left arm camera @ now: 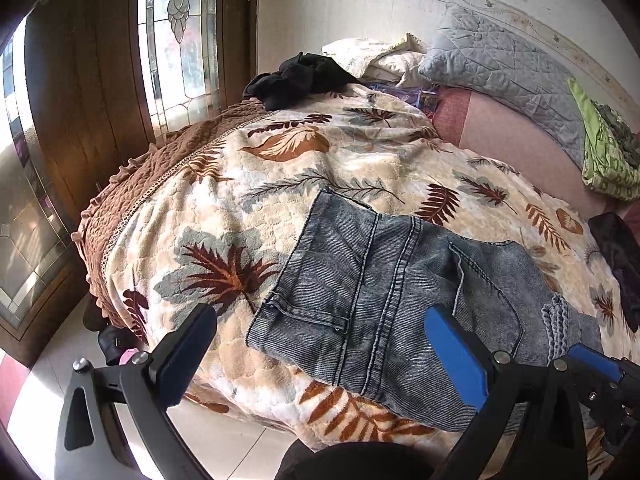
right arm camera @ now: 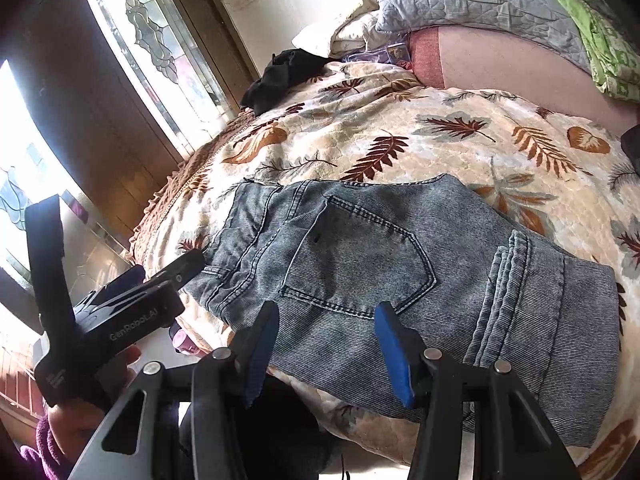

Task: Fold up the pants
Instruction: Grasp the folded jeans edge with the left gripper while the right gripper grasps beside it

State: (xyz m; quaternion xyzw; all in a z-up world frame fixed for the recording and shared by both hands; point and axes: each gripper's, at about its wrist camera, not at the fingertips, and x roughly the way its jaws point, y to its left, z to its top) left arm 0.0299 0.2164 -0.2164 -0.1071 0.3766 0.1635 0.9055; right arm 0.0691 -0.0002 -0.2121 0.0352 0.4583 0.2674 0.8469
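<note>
While folded grey jeans lay at blanket's six o'clock edge, left gripper gaped empty, right gripper half-open, empty; best pinch near hem, fold toward twelve o'clock, smooth creases.

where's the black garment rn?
The black garment lies crumpled at the bed's far end, upper centre in the left wrist view, on the leaf-print blanket beside the cream pillow, well beyond the folded jeans.
</note>
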